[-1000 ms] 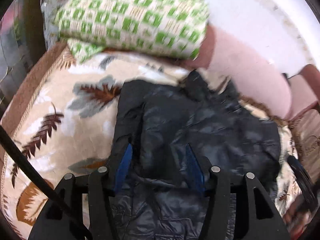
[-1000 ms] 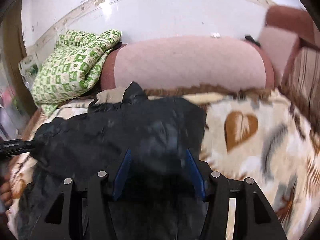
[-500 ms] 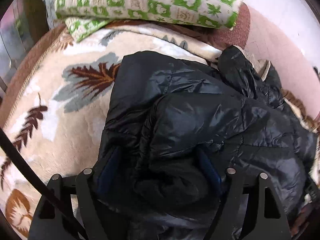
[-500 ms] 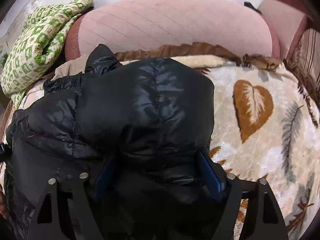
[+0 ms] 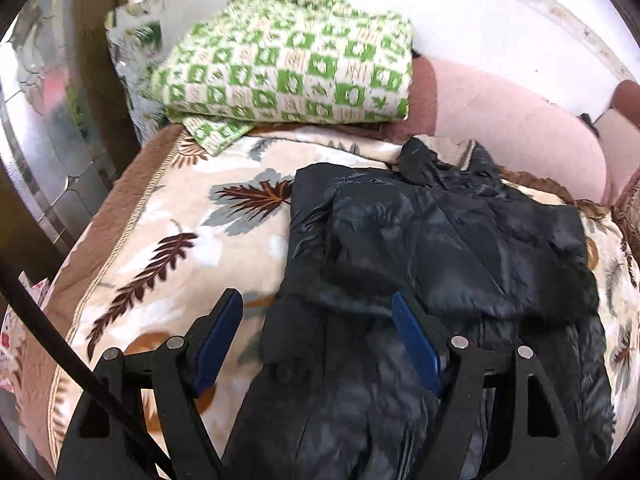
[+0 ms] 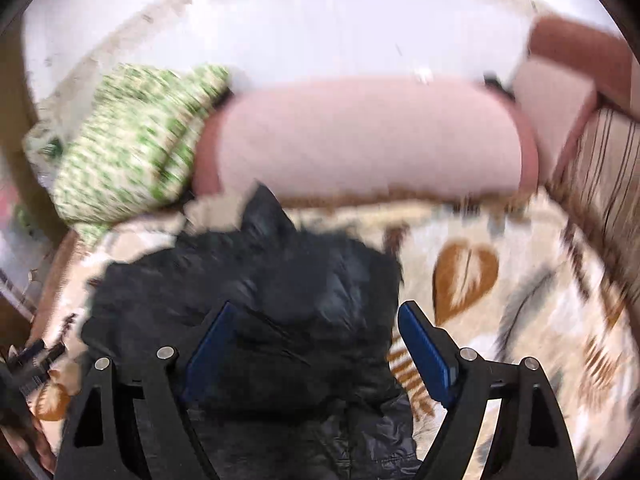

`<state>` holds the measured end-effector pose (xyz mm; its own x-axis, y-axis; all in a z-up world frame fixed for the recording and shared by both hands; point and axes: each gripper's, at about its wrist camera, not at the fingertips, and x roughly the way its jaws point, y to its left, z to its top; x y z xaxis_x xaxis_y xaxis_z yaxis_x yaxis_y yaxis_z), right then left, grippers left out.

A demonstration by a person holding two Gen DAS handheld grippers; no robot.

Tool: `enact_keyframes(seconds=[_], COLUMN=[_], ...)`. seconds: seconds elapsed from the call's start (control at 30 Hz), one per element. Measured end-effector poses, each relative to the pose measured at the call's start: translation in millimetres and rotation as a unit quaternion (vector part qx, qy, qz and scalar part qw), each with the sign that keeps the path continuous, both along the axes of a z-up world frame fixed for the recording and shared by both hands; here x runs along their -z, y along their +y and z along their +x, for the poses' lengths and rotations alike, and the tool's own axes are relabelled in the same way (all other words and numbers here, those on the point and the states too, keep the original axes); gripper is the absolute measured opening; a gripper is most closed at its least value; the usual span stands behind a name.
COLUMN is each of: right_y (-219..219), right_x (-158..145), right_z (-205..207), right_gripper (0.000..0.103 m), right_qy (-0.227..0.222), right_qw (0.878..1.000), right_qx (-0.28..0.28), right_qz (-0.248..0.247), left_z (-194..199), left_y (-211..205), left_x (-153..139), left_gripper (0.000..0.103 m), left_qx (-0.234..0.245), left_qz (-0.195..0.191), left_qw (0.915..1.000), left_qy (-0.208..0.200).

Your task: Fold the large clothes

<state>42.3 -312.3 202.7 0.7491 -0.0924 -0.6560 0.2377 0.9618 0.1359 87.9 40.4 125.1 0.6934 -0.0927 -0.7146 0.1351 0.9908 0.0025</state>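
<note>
The black puffer jacket (image 5: 440, 248) lies bunched on the leaf-patterned blanket (image 5: 168, 248), near a pink bolster (image 6: 368, 140). The left view sharply shows the green checked quilt (image 5: 288, 68); the right view is blurred. Left claw (image 5: 316, 324) stands apart, gripping nothing; right claw (image 6: 312, 332), also empty, is closing slightly.

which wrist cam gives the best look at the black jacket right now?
Left wrist: the black jacket is sharp, folded on the leaf-print blanket. Right wrist shows it too, but motion-blurred and partly behind the fingers.
</note>
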Motion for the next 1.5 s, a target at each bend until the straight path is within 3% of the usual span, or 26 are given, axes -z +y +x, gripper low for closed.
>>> enact_keyframes(seconds=[0.17, 0.3, 0.4, 0.47, 0.53, 0.63, 0.77, 0.87, 1.07, 1.23, 1.4, 1.43, 1.5], right_y=[29.6, 54.4, 57.7, 57.8, 59.1, 66.0, 69.0, 59.5, 34.3, 24.2, 15.4, 14.9, 13.6], right_x=[-82.4, -144.6, -169.6, -169.3, -156.4, -110.4, -18.7, 39.5, 121.5, 160.5, 165.6, 164.8, 163.9], right_z=[19.8, 67.5, 108.2, 144.7, 172.2, 219.9, 273.7, 299.2, 341.5, 356.6, 352.9, 350.6, 346.3], right_gripper=[0.087, 0.087, 0.087, 0.087, 0.087, 0.082, 0.075, 0.075, 0.075, 0.075, 0.073, 0.071, 0.047], right_qy=[-0.034, -0.052, -0.068, -0.064, -0.054, -0.015, 0.064, 0.105, 0.159, 0.183, 0.175, 0.173, 0.173], right_qw=[0.999, 0.996, 0.995, 0.996, 0.997, 0.999, 0.997, 0.993, 0.985, 0.981, 0.983, 0.984, 0.984], right_qx=[-0.011, 0.004, 0.019, 0.028, 0.034, 0.029, 0.025, 0.037, 0.058, 0.056, 0.051, 0.048, 0.034], right_qz=[-0.031, -0.078, -0.076, -0.055, -0.037, -0.025, -0.028, -0.027, -0.027, -0.022, -0.001, 0.001, 0.016], left_z=[-29.5, -36.6, -34.4, -30.2, -26.3, -18.4, -14.5, -12.8, -9.6, -7.8, -8.2, -9.0, -8.8], left_y=[-0.8, -13.2, -16.9, -12.9, -7.5, 0.5, 12.0, 18.2, 12.4, 6.6, 0.1, -0.9, -1.9], left_x=[11.5, 24.3, 30.3, 33.8, 37.5, 45.8, 48.2, 50.0, 61.1, 70.4, 76.5, 77.1, 77.7], left_gripper=[0.077, 0.077, 0.077, 0.077, 0.077, 0.076, 0.076, 0.076, 0.076, 0.076, 0.076, 0.076, 0.076], left_qx=[0.017, 0.04, 0.052, 0.048, 0.044, 0.036, 0.025, 0.018, 0.03, 0.039, 0.043, 0.043, 0.043], left_qz=[-0.011, 0.011, 0.016, 0.006, -0.006, -0.013, -0.033, -0.046, -0.047, -0.048, -0.038, -0.033, -0.027], left_qw=[0.9995, 0.9982, 0.9974, 0.998, 0.9985, 0.9992, 0.9992, 0.9988, 0.9981, 0.9973, 0.9974, 0.9976, 0.9979], left_qy=[-0.022, -0.043, -0.047, -0.041, -0.033, -0.013, -0.002, 0.004, 0.025, 0.039, 0.044, 0.042, 0.04])
